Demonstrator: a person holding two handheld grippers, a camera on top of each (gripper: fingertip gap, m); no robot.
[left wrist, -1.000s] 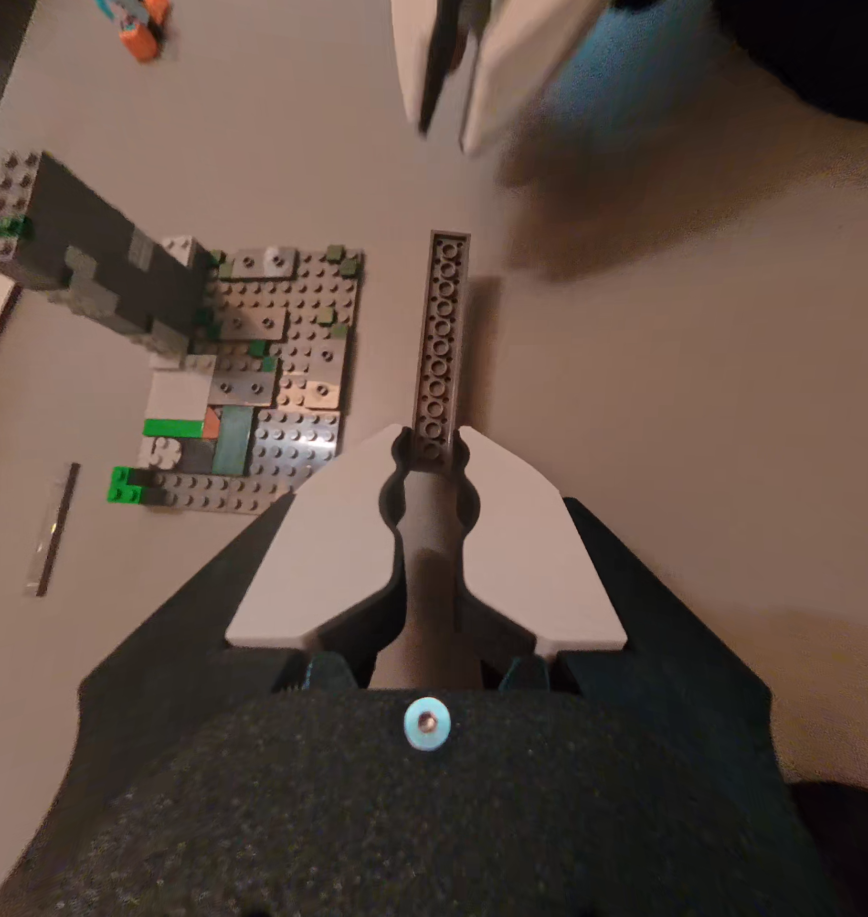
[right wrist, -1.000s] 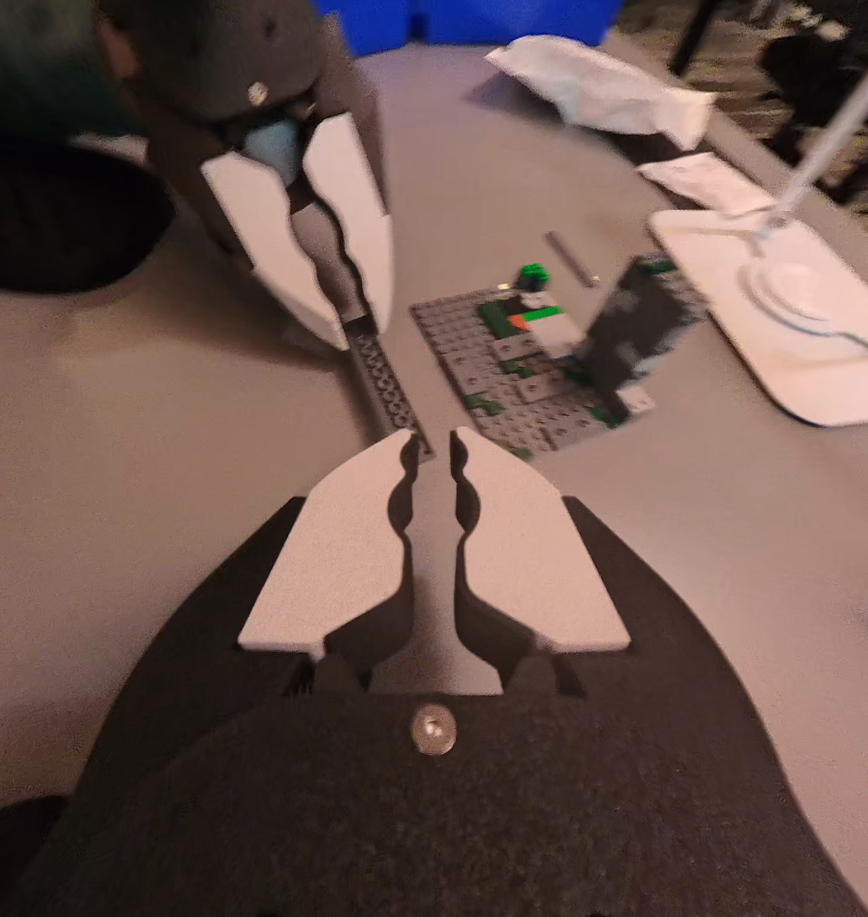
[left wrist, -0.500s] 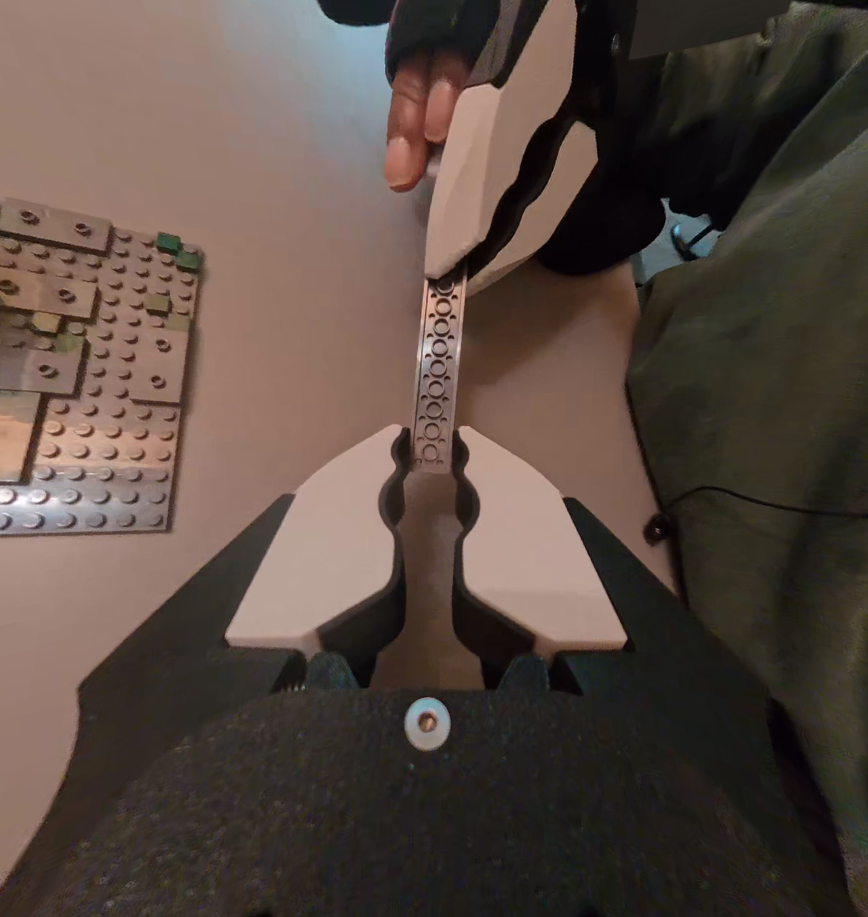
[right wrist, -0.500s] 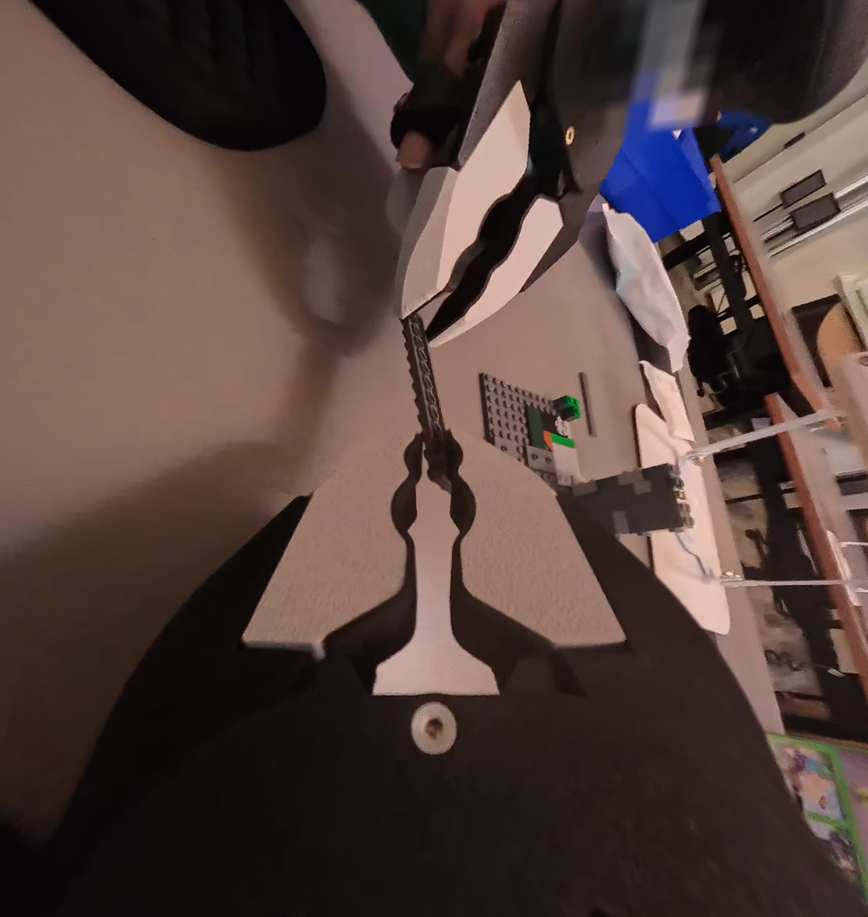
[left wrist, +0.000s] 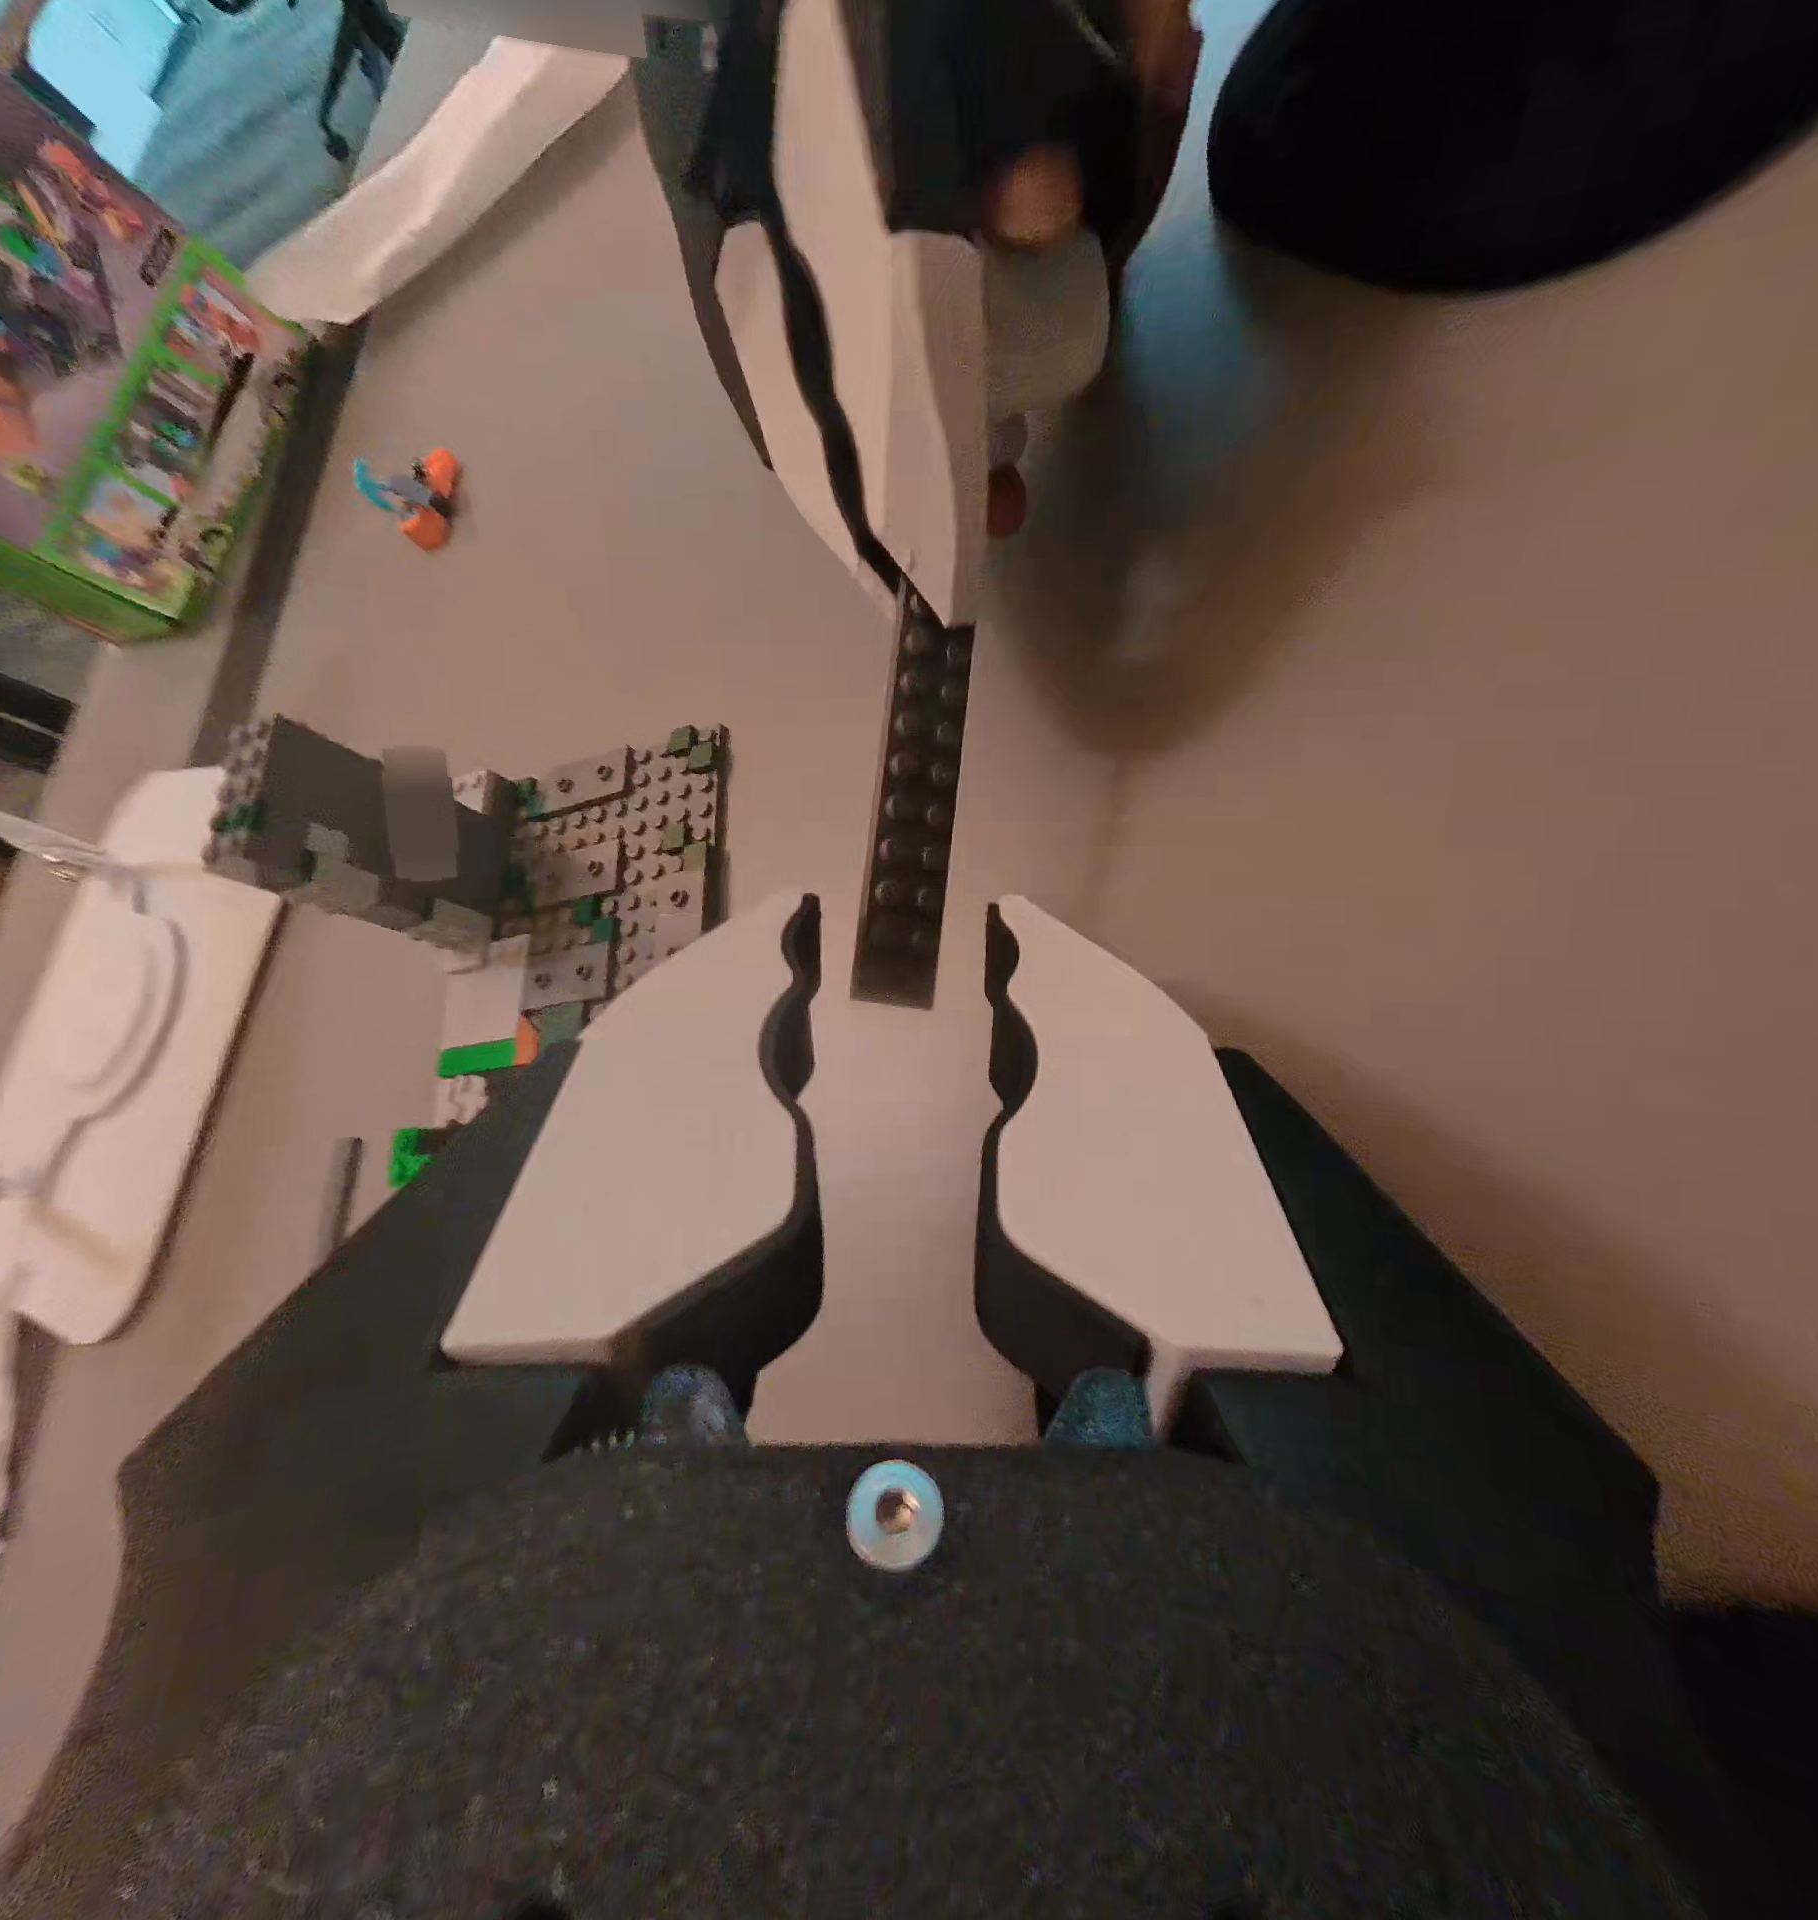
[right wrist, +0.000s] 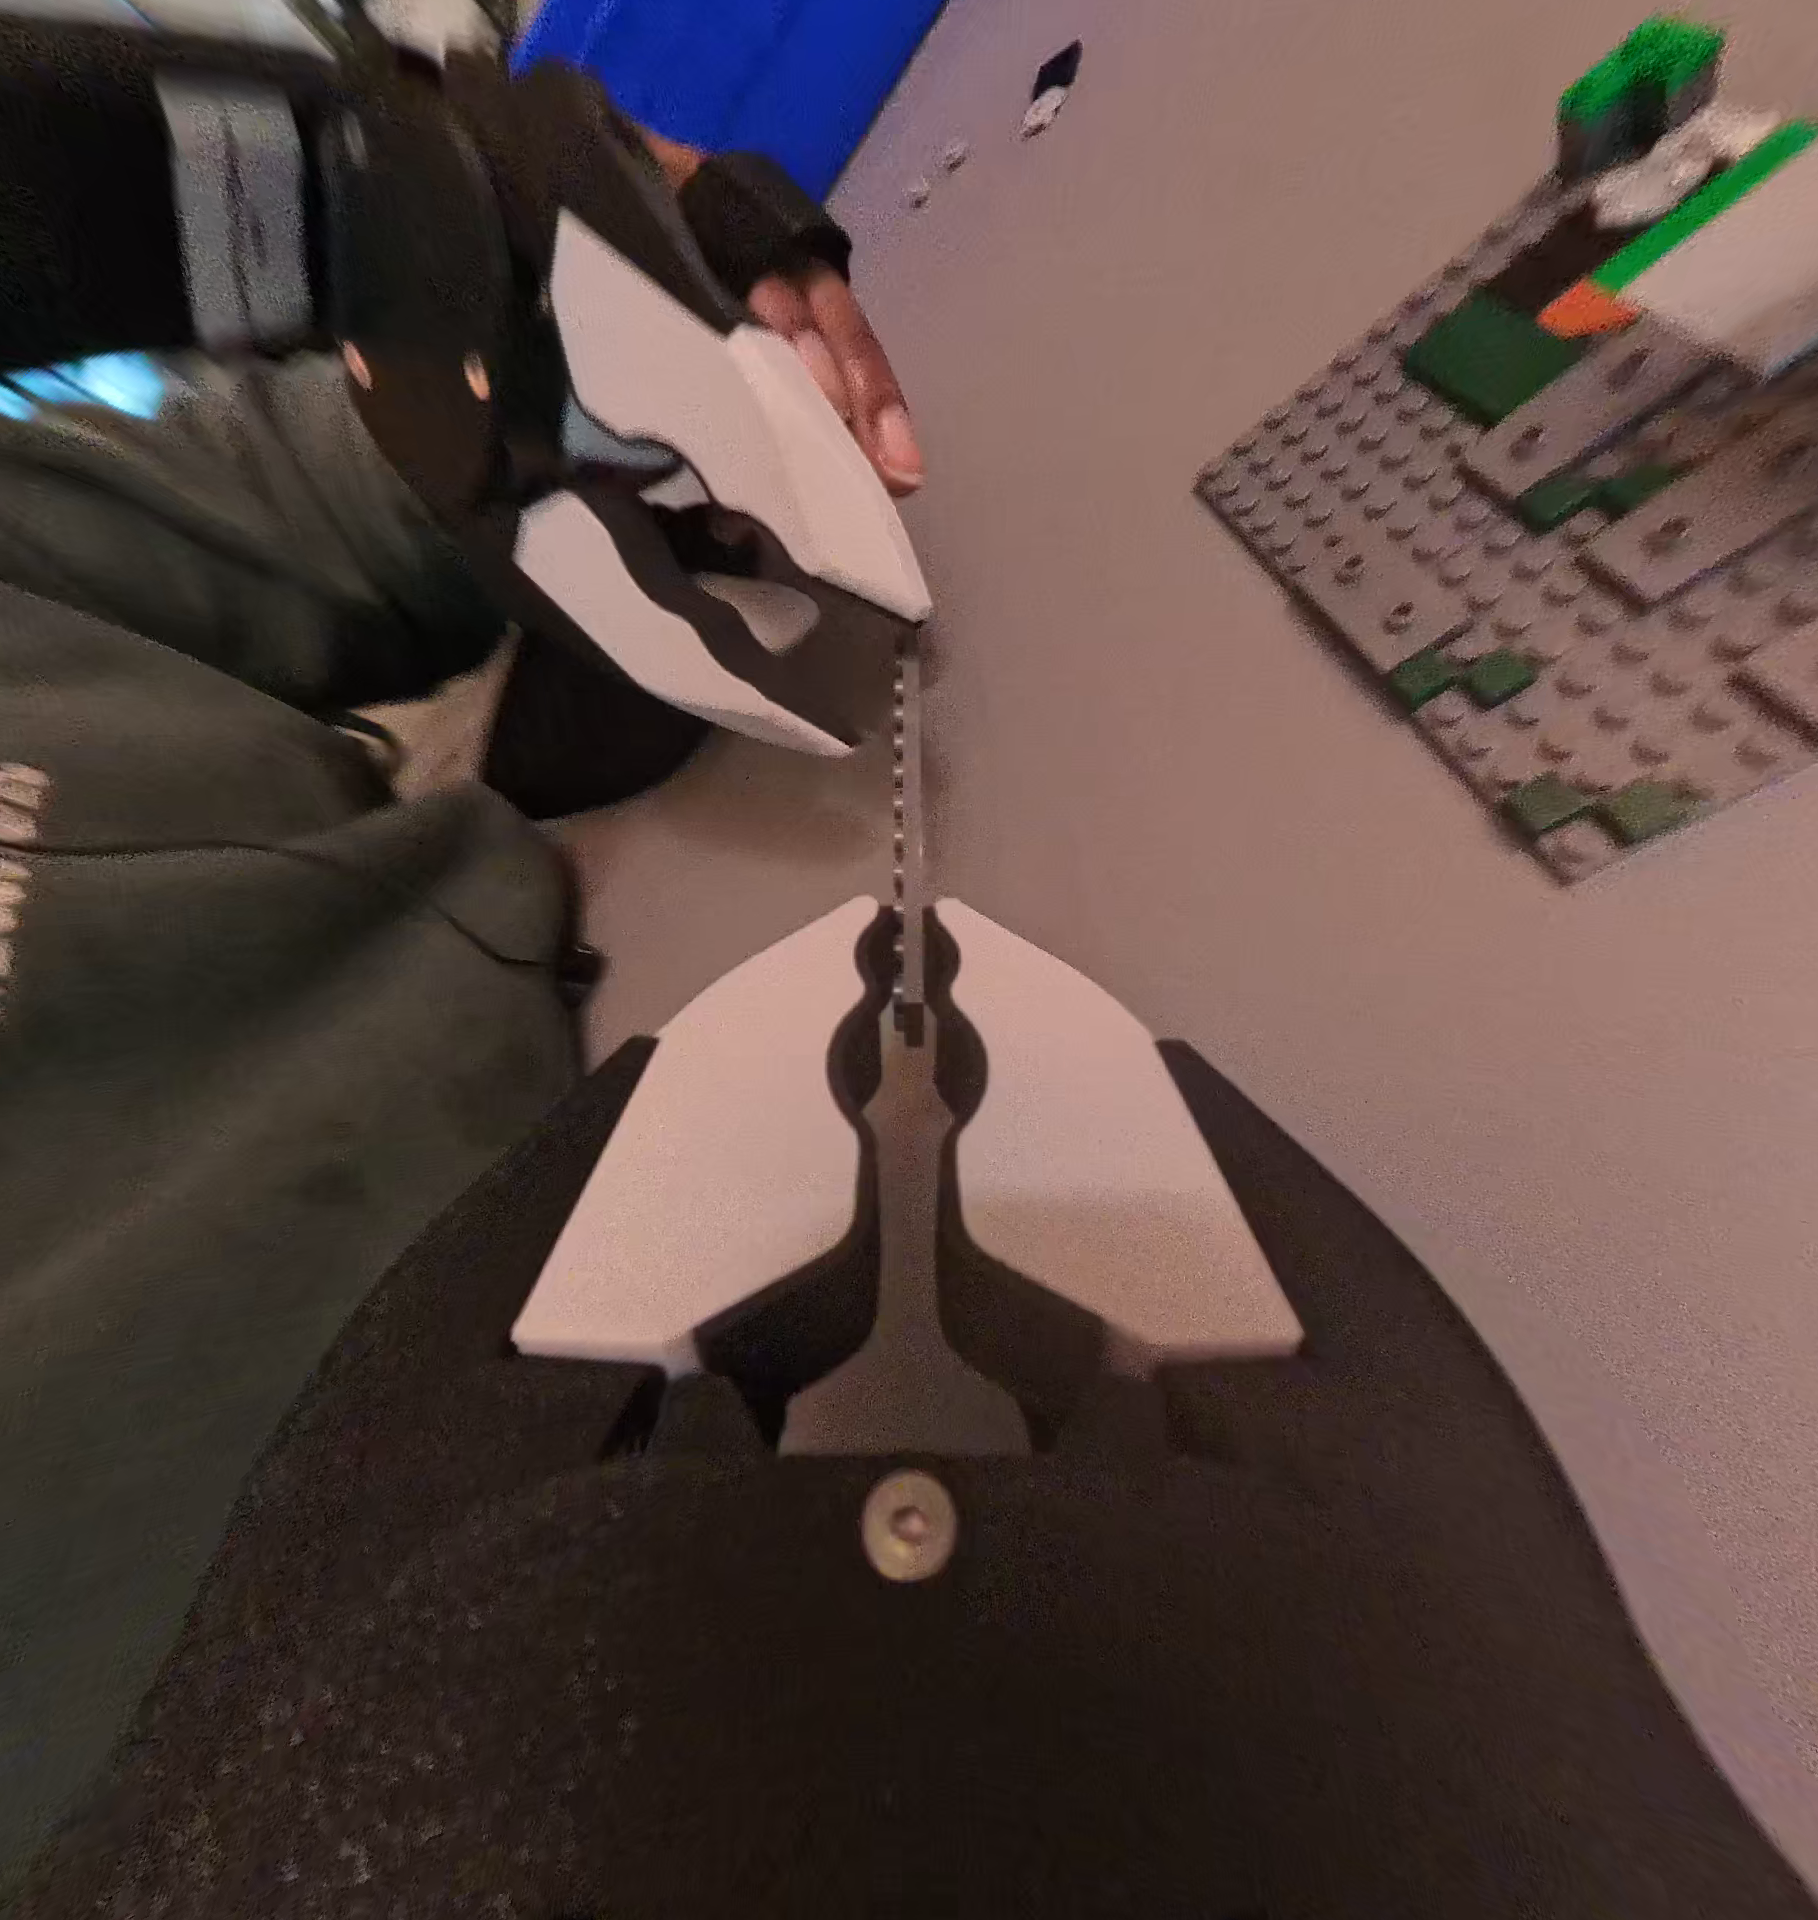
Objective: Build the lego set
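A long dark grey plate (left wrist: 915,790) hangs above the table between the two grippers. My right gripper (right wrist: 907,909) is shut on one end of it; in the right wrist view the plate (right wrist: 910,769) shows edge-on. My left gripper (left wrist: 897,909) is open, its jaws standing apart on either side of the plate's near end without touching it. The right gripper (left wrist: 910,582) shows at the top of the left wrist view, the left gripper (right wrist: 884,675) shows open at the plate's far end. The grey baseplate build (left wrist: 635,862) (right wrist: 1507,644) lies on the table, with a dark wall section (left wrist: 344,821).
A green set box (left wrist: 105,416), a white paper sheet (left wrist: 448,197) and a white lamp base (left wrist: 105,1091) sit at the left. A small orange piece (left wrist: 422,499) and a thin grey bar (left wrist: 342,1195) lie loose. The person's dark clothing (right wrist: 157,935) fills the left. My right fingertips sit around 6 centimeters from my left ones. Between my left fingertips and the thin grey bar (left wrist: 342,1195) there is roughly 20 centimeters.
My left gripper has opened and let go of the long plate. My right gripper has closed on its other end and now holds it. The plate has turned stud side up.
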